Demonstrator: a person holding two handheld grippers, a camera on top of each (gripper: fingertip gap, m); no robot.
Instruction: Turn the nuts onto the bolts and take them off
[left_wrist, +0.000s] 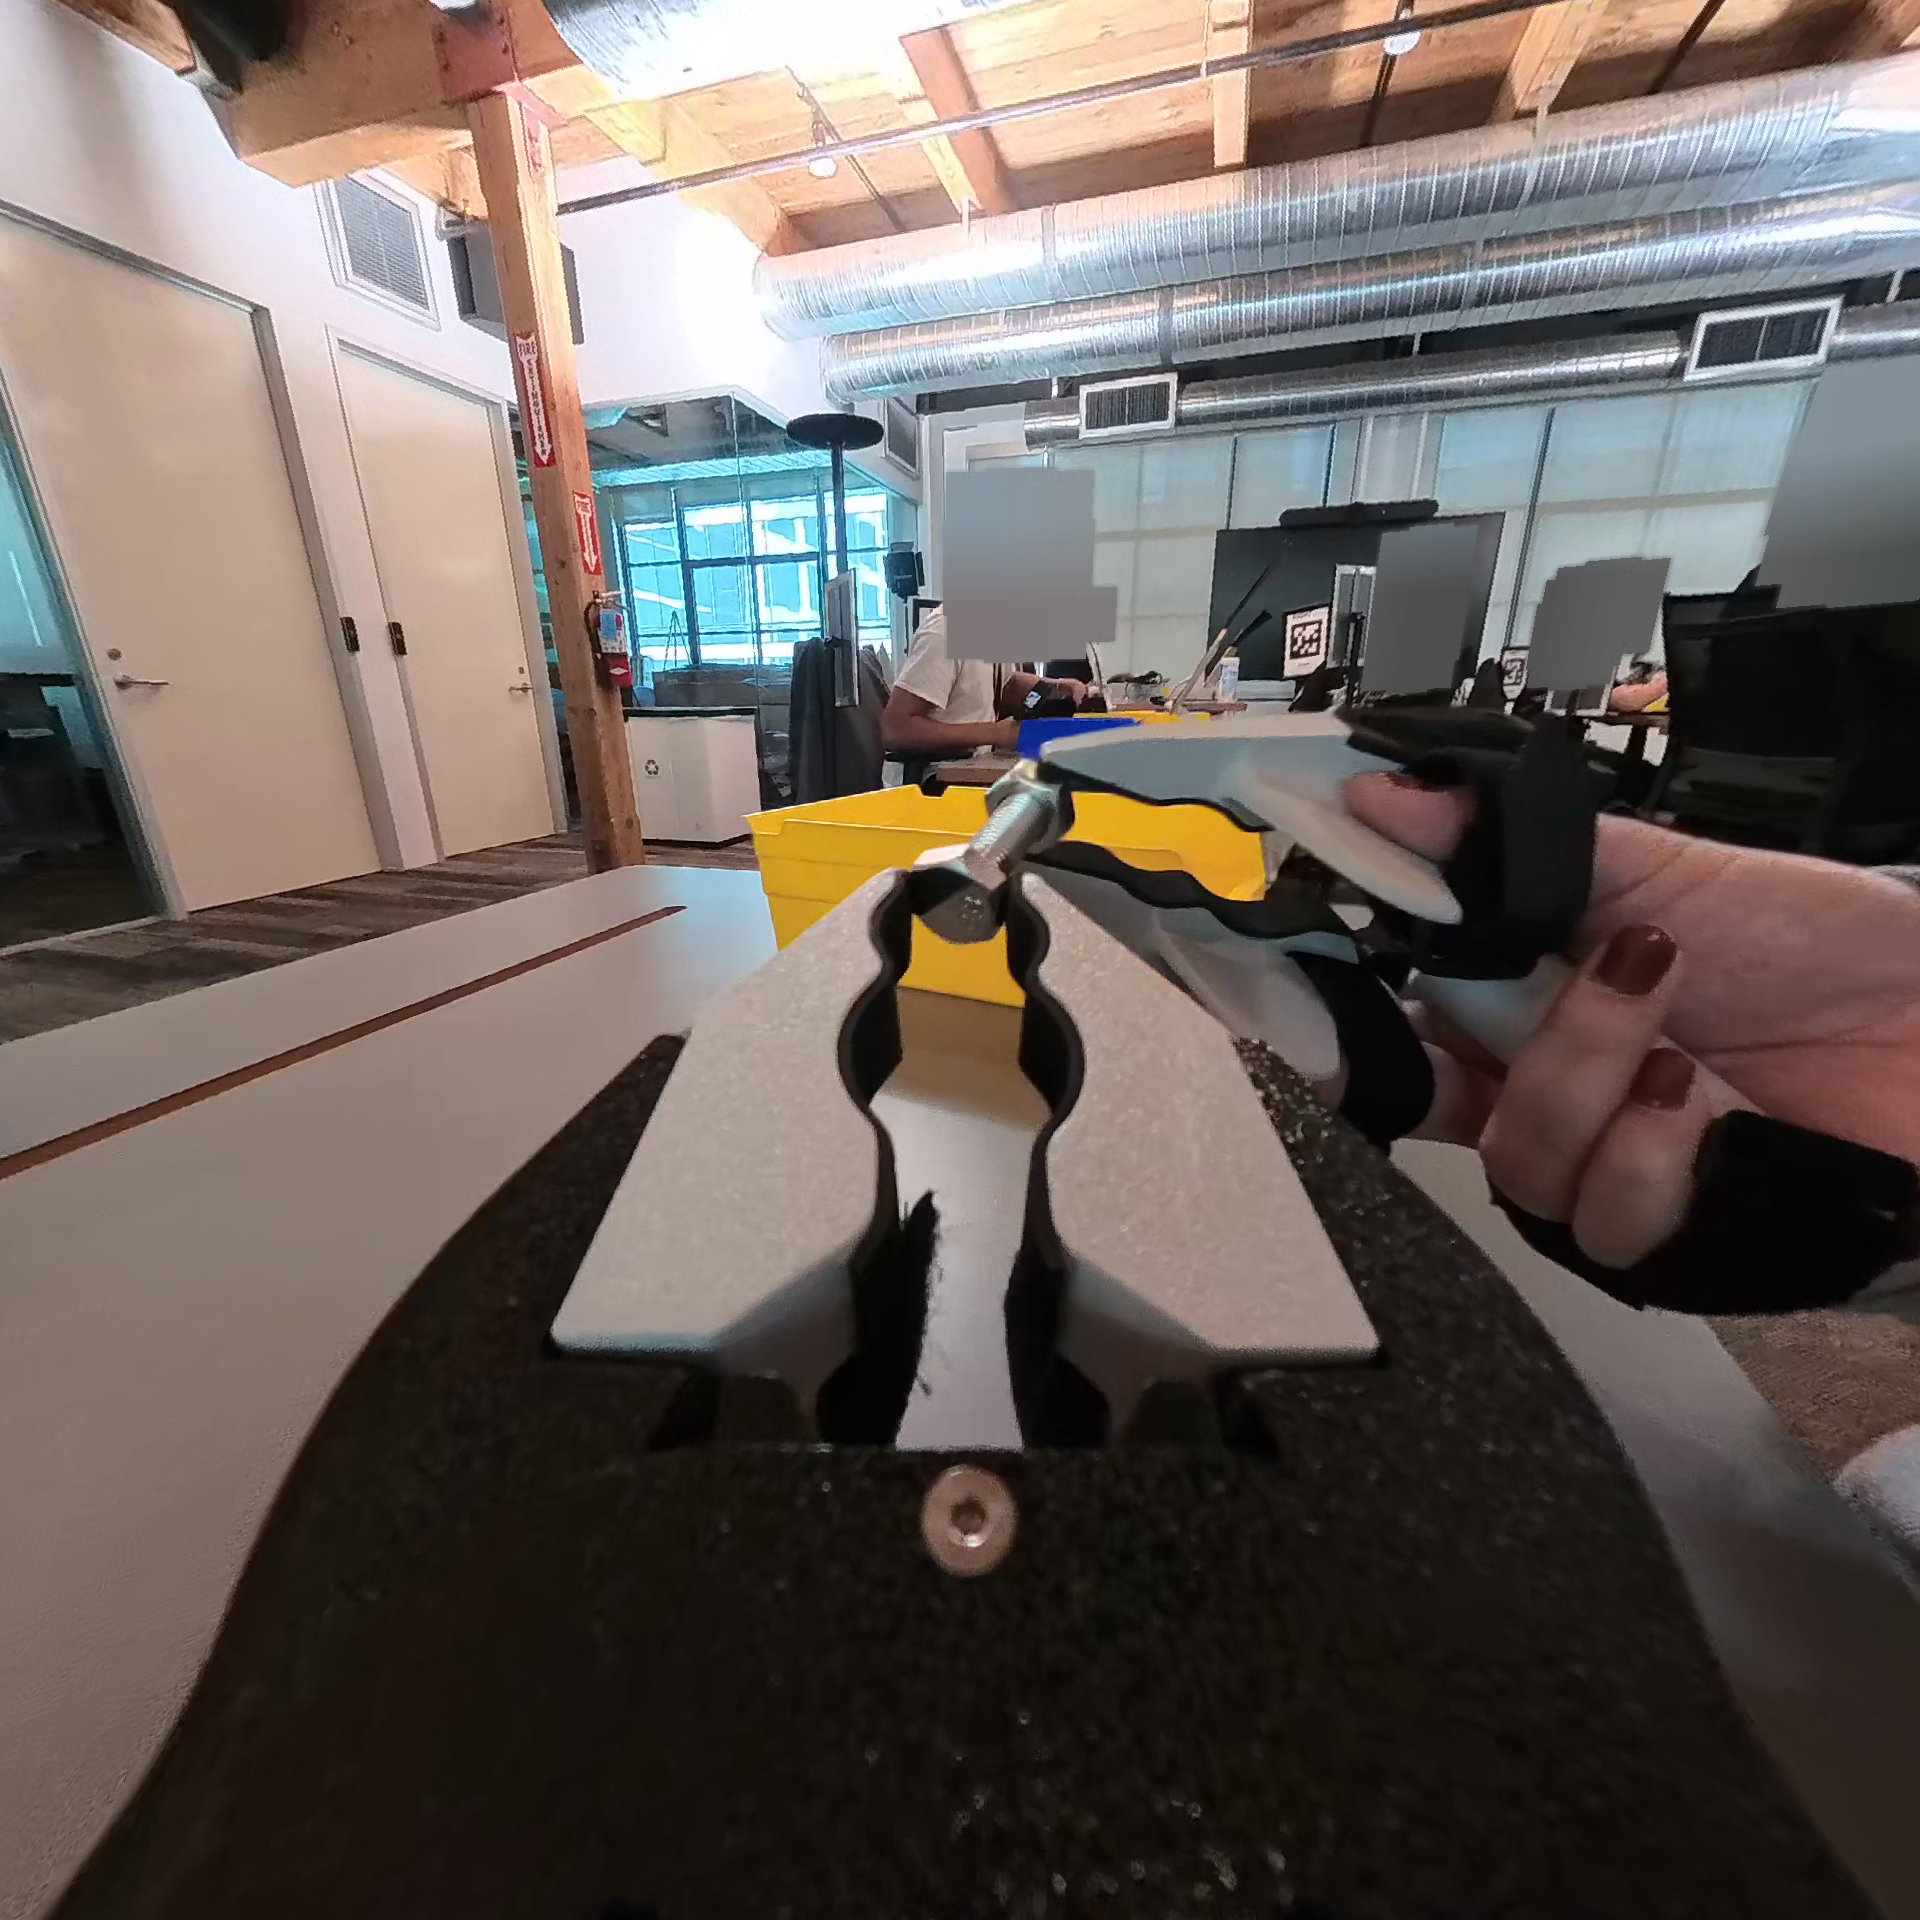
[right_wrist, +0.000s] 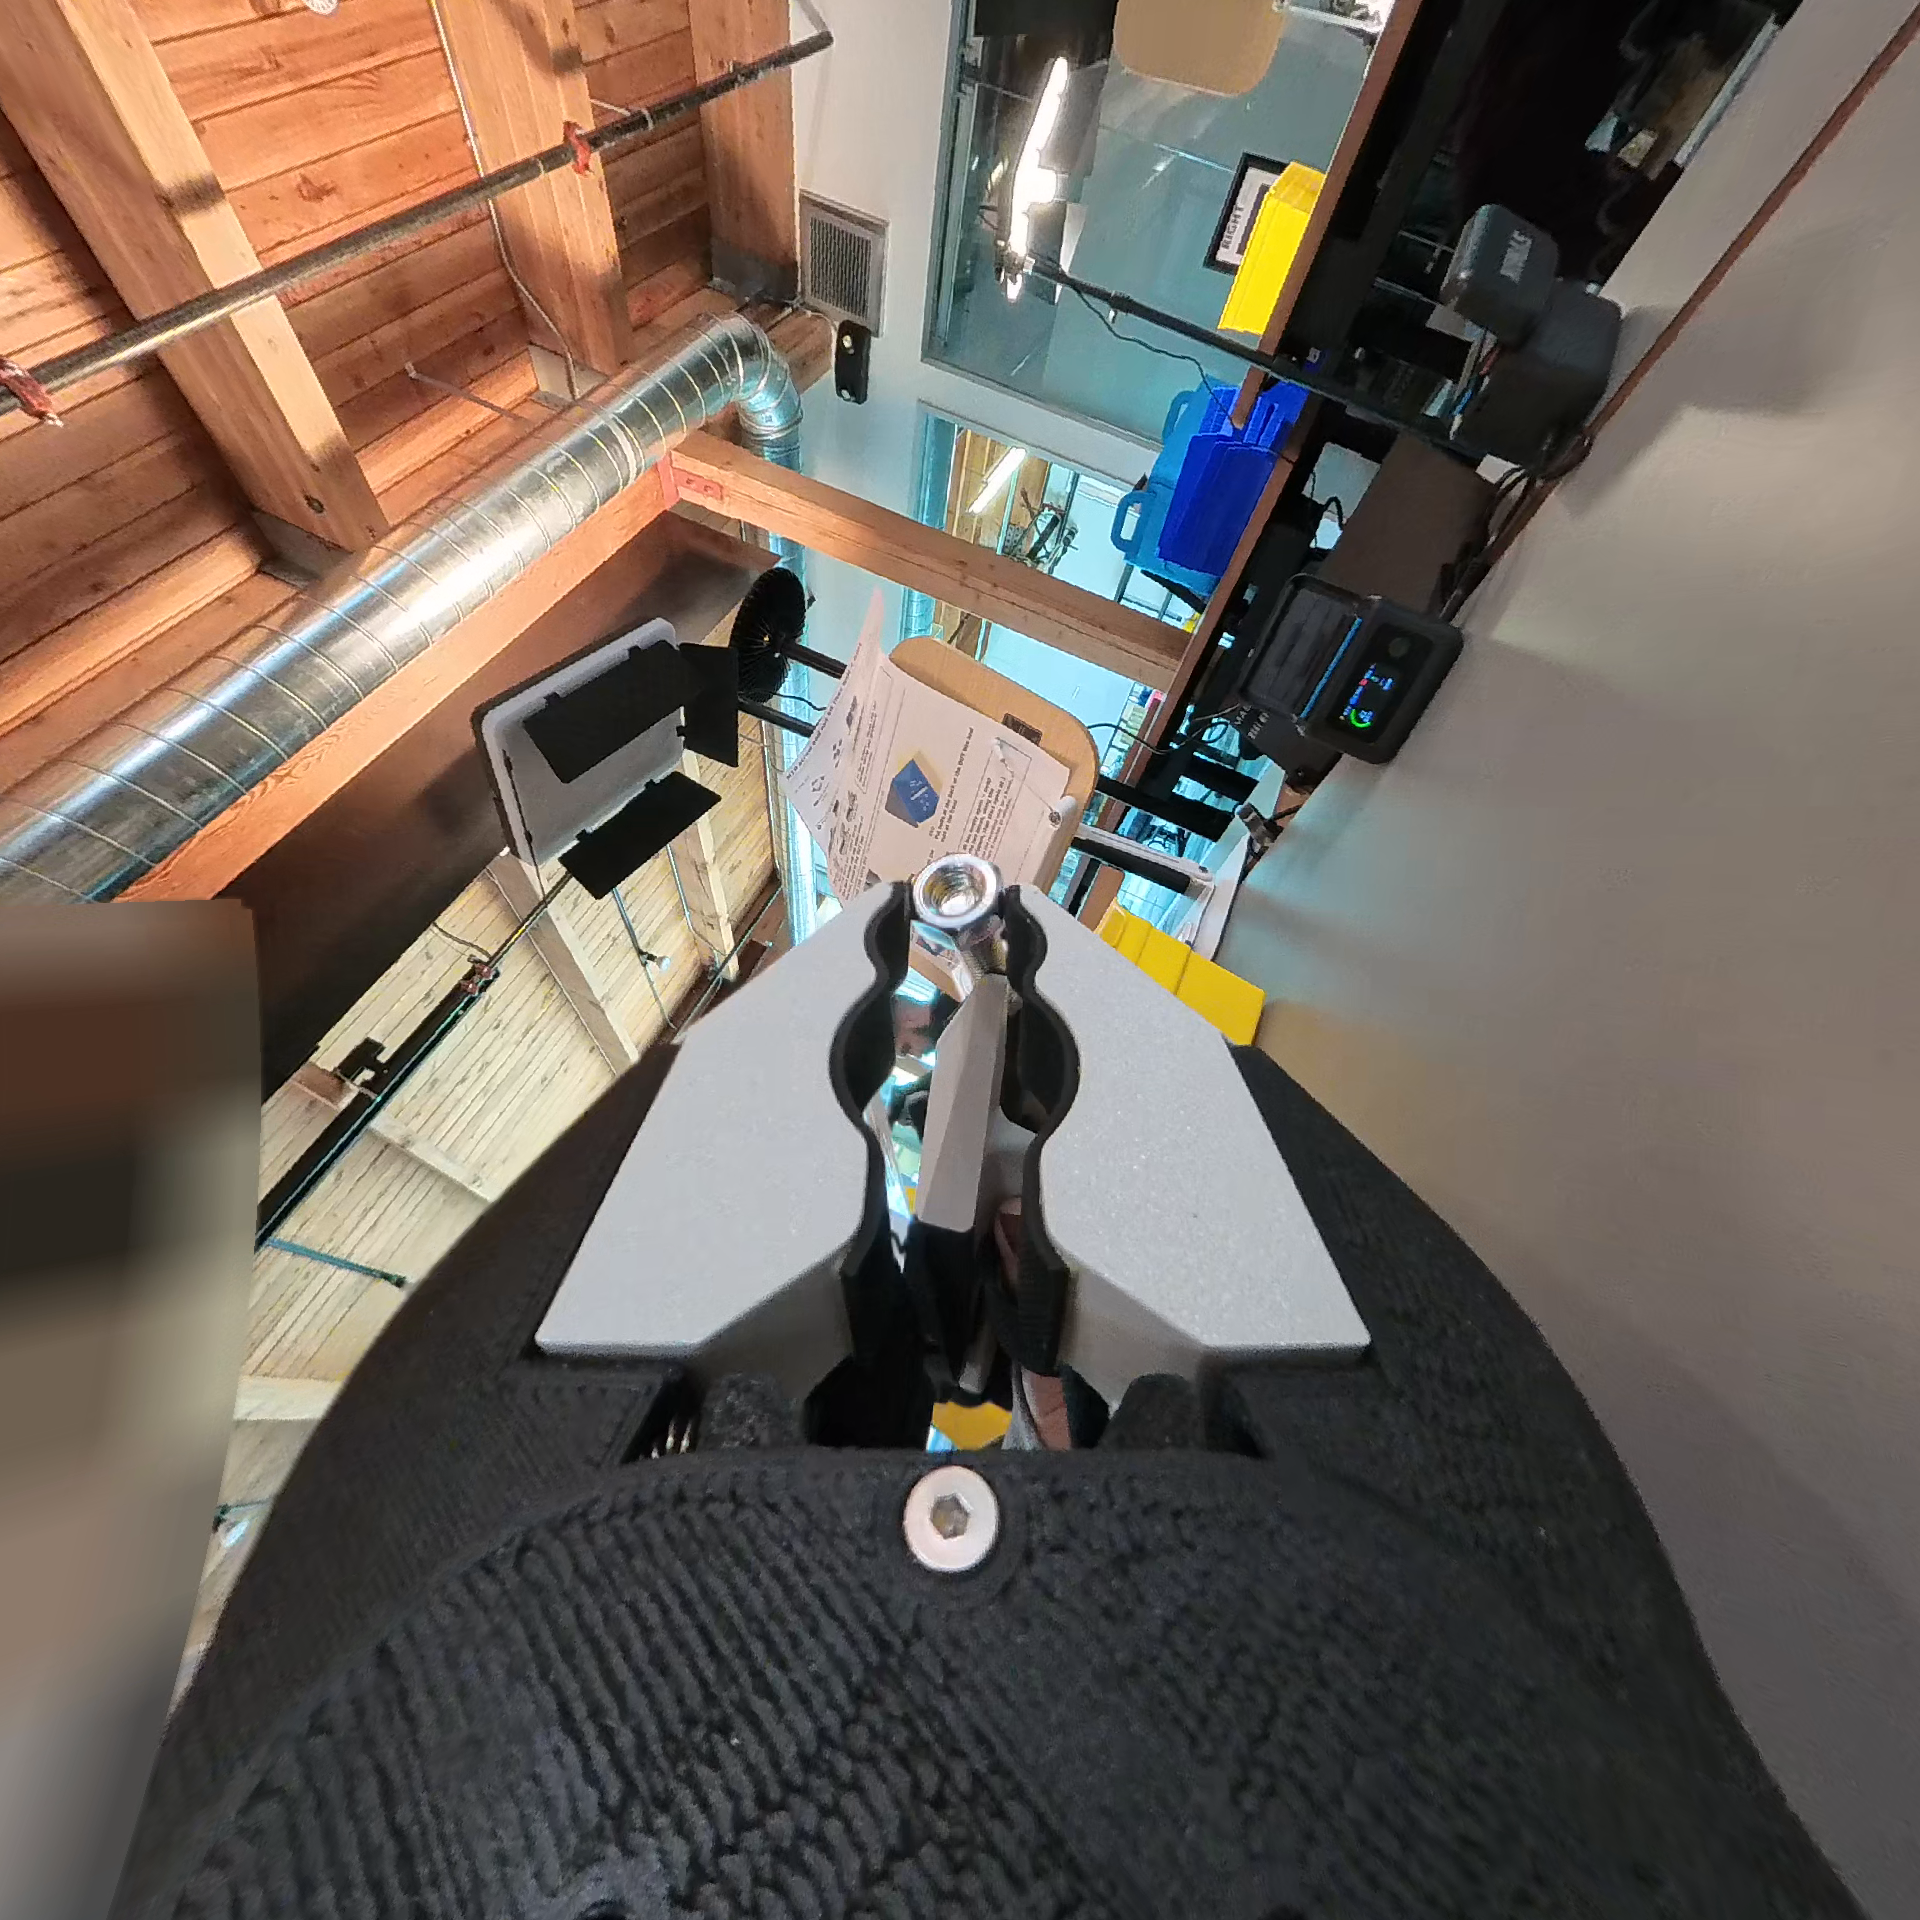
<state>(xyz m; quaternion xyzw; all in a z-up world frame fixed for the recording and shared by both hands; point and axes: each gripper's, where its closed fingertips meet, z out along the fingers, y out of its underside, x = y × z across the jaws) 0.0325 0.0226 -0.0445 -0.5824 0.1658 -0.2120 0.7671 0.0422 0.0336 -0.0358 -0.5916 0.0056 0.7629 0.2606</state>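
In the left wrist view my left gripper (left_wrist: 961, 906) is shut on the hex head of a silver bolt (left_wrist: 1000, 836), held above the table. The bolt's threaded shaft runs up and right into the tips of my right gripper (left_wrist: 1039, 795), which a hand (left_wrist: 1714, 1018) holds at the right. In the right wrist view my right gripper (right_wrist: 956, 906) is shut on a silver nut (right_wrist: 956, 889), seen end-on with its threaded hole showing. Behind it, through the gap, show the bolt (right_wrist: 982, 951) and a grey finger of the left gripper (right_wrist: 971, 1101).
A yellow bin (left_wrist: 831, 862) stands on the grey table (left_wrist: 312, 1195) just behind the bolt. The right wrist view is rolled sideways: table surface (right_wrist: 1662, 935), black devices (right_wrist: 1351, 686) at its edge, a light panel on a stand (right_wrist: 592, 748). People sit at desks far back. My two grippers' fingertips are within a few centimetres of each other.
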